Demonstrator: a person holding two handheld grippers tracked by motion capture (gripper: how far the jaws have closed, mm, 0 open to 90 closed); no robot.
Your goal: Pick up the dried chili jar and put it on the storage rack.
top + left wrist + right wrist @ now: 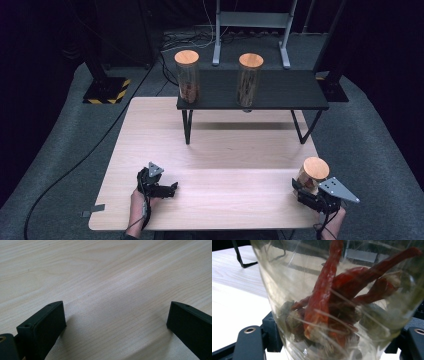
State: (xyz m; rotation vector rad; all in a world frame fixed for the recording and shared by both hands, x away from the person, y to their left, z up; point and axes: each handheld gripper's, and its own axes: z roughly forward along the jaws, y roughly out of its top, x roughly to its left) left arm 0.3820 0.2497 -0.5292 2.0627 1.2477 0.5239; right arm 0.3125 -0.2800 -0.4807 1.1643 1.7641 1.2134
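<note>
The jar (312,175) with the dried red chillies (329,302) sits in my right claw (305,192) at the near right corner of the bench (215,165) — the jaws are clamped on its lower glass wall, one on each side, as the right gripper view shows. Its wooden lid (316,168) is on. I cannot tell whether its base rests on the bench or is just clear of it; it looks slightly tilted.

Two other jars with the same wooden lids already stand on the black shelf (270,92) at the far side of the bench: one at the left end (187,77), one near the middle (249,80). The right part of the shelf is bare.

My reading — two of three jars are placed, and this third one is gripped but not yet carried across. What is left is the lift, the reach to the bare stretch of shelf, and the release.

My left claw (170,190) lies low over the near left of the bench, jaws wide apart, nothing between them.
</note>
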